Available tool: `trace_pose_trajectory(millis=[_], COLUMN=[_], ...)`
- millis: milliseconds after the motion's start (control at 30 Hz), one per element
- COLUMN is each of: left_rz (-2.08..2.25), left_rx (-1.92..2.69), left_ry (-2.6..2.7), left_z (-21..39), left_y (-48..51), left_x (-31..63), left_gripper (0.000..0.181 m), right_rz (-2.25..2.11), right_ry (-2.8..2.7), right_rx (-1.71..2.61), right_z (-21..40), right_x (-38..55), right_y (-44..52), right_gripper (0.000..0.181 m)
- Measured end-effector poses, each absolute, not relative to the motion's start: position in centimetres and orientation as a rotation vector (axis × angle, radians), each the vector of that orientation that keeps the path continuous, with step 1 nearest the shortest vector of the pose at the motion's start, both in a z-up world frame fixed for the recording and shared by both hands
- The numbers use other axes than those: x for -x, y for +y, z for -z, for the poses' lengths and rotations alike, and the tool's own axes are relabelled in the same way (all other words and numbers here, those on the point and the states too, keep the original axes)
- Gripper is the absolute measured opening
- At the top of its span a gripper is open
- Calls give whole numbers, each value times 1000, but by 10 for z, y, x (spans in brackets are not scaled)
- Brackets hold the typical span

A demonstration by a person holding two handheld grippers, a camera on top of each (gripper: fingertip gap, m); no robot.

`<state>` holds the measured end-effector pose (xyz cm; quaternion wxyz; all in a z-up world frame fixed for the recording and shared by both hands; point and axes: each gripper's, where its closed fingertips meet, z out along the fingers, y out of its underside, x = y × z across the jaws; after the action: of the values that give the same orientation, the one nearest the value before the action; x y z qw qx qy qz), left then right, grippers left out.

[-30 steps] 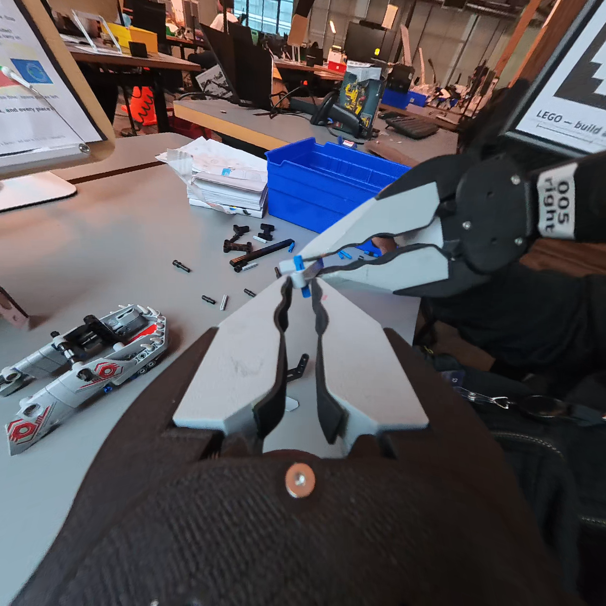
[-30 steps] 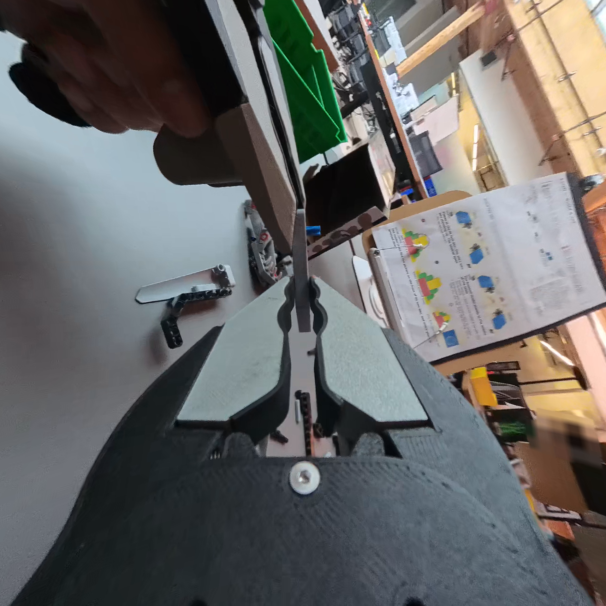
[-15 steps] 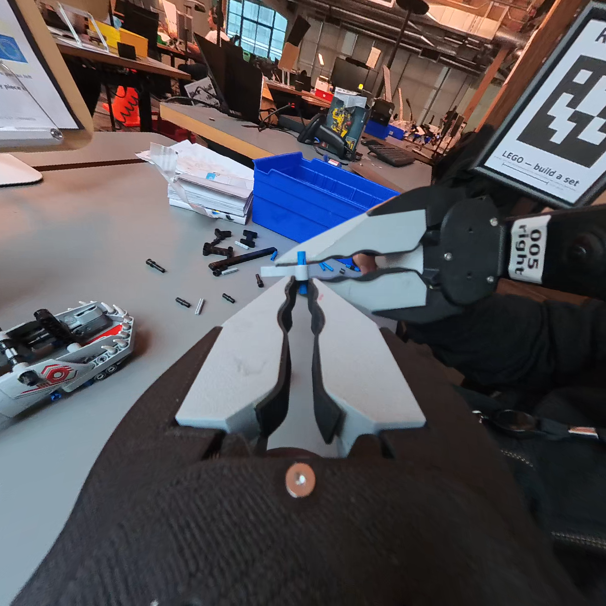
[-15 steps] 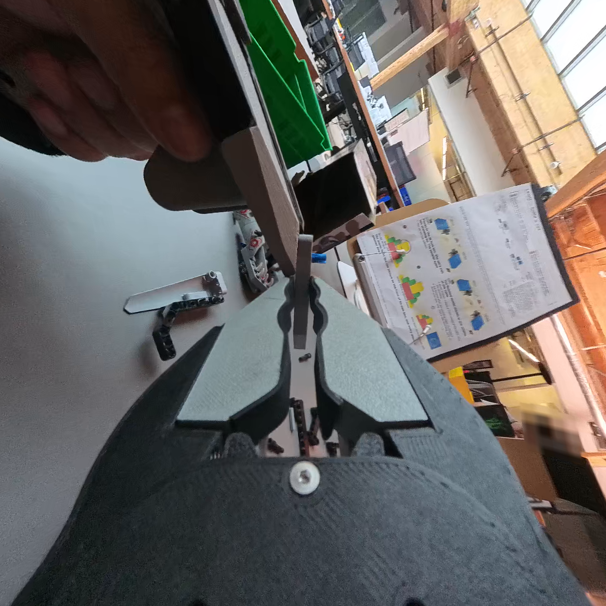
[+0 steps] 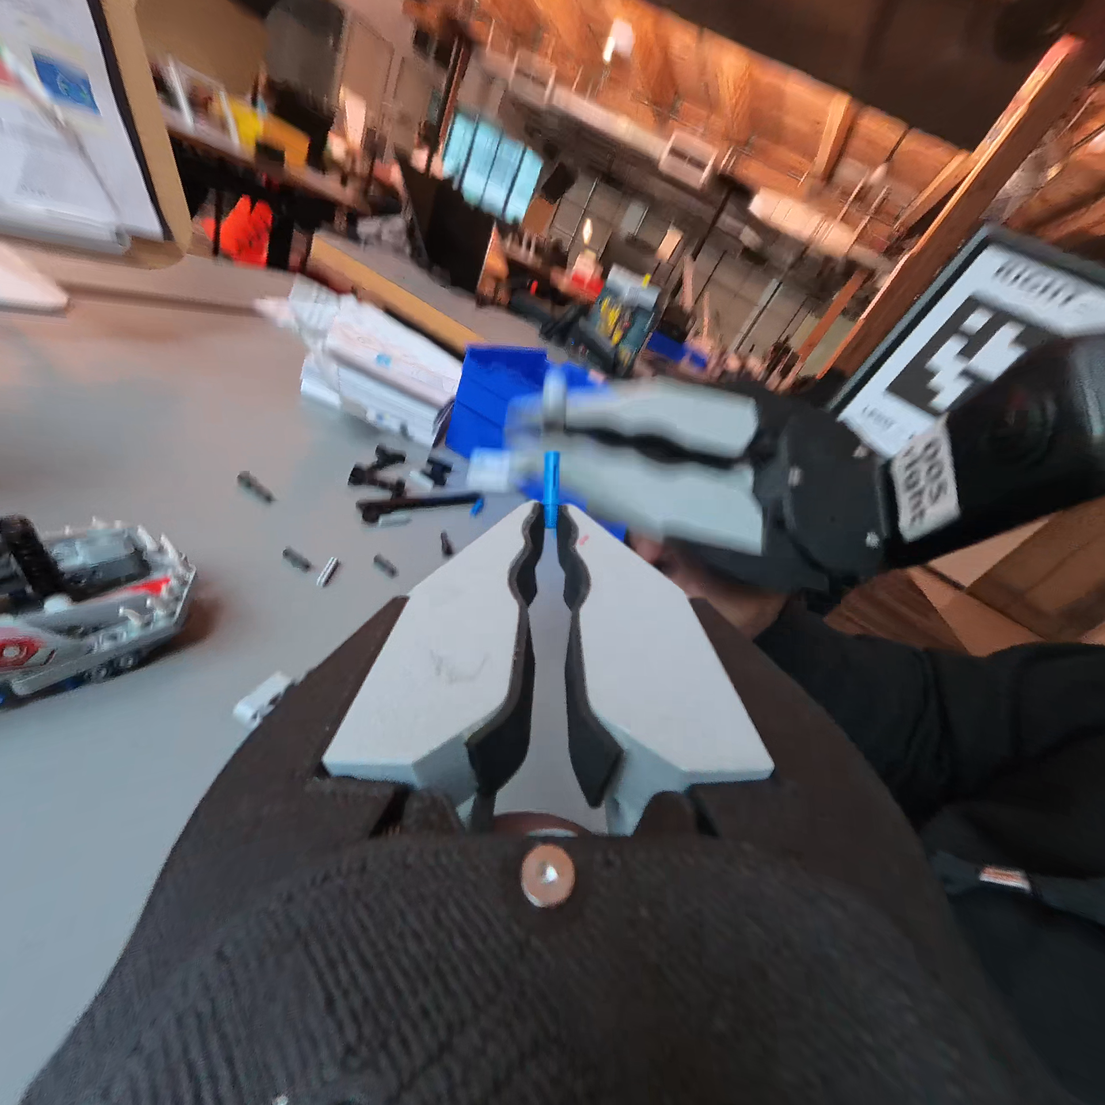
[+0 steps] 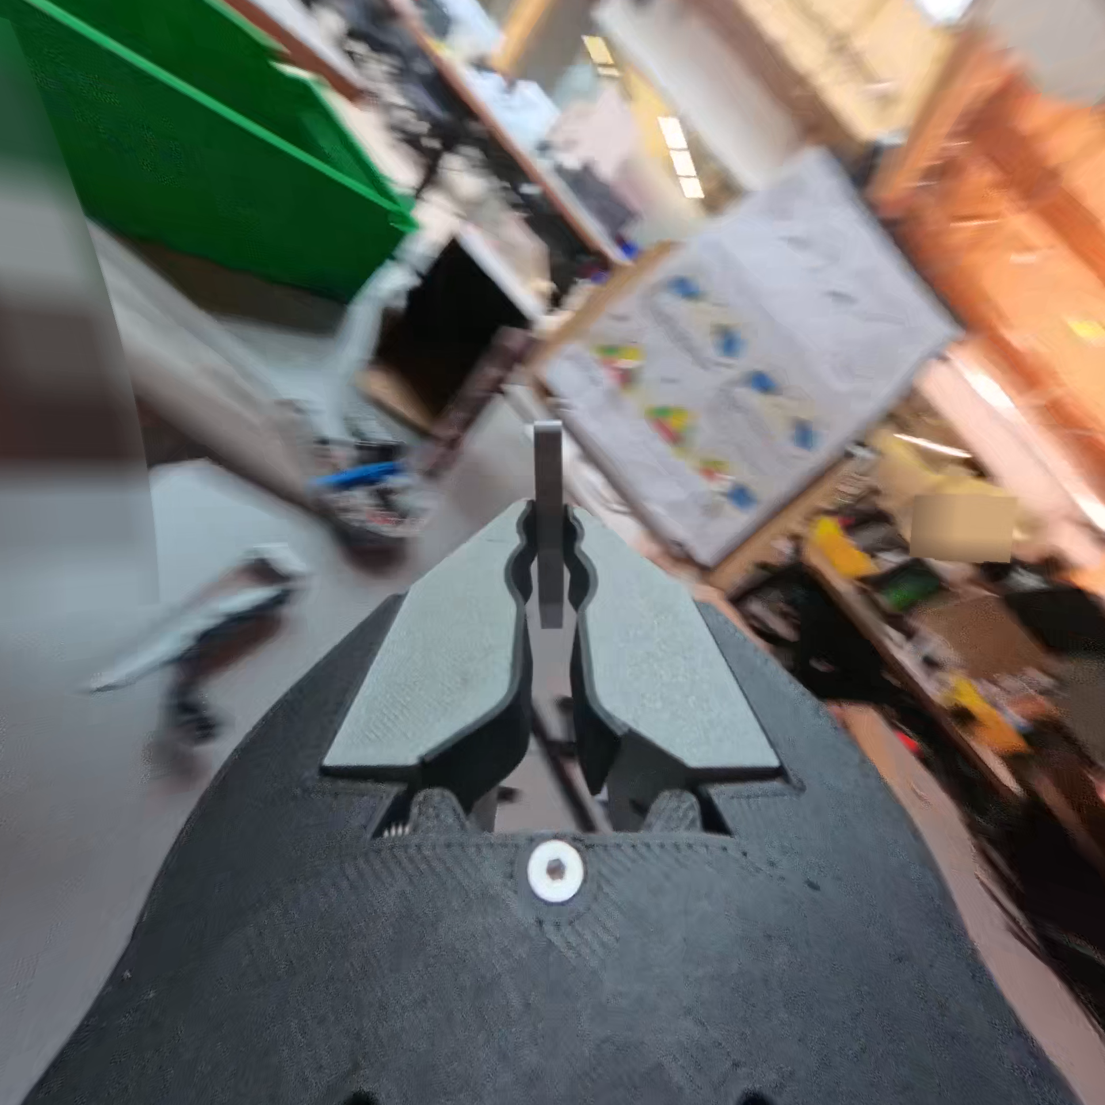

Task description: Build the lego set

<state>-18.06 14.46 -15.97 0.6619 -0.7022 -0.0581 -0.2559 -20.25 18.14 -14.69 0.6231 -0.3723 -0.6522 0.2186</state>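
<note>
My left gripper (image 5: 550,519) is shut on a small blue pin (image 5: 551,478) that sticks up from its tips. My right gripper (image 5: 532,436) comes in from the right just beyond the pin, blurred by motion. In the right wrist view the right gripper (image 6: 549,517) is shut on a thin flat grey Lego piece (image 6: 548,472), held edge-on. I cannot tell whether the pin touches the grey piece (image 5: 487,466). The part-built grey and red Lego car (image 5: 89,604) lies on the table at the left; it also shows in the right wrist view (image 6: 371,502), blurred.
Loose black pins and an axle (image 5: 412,499) lie mid-table, before a blue bin (image 5: 499,388) and a stack of booklets (image 5: 371,371). A small grey piece (image 5: 263,699) lies near my left gripper. Another grey piece (image 6: 197,610) lies on the table. Green bins (image 6: 179,137) and an instruction board (image 6: 747,371) stand behind.
Both grippers have swung quickly, so both views are blurred. The right gripper with the grey piece has lifted a little relative to the pin. The left gripper and its hand have left the right wrist view.
</note>
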Motion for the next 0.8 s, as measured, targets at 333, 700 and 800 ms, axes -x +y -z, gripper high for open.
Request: trace_pose_trajectory(millis=[333,700,800], left_rz=[511,550,535], left_rx=[1775,1782,1785], left_ry=[-22,6,20], left_z=[207,206,206], left_y=[160,156,156], left_x=[162,162,161], left_gripper=[2,2,2], right_rz=[-1173,-892,-824], right_ry=[-1419,-1243,-1196], right_rx=[1364,1869,1992], right_z=[86,136,161], right_x=[131,55,45], right_y=[290,404,429], right_gripper=[5,32,21])
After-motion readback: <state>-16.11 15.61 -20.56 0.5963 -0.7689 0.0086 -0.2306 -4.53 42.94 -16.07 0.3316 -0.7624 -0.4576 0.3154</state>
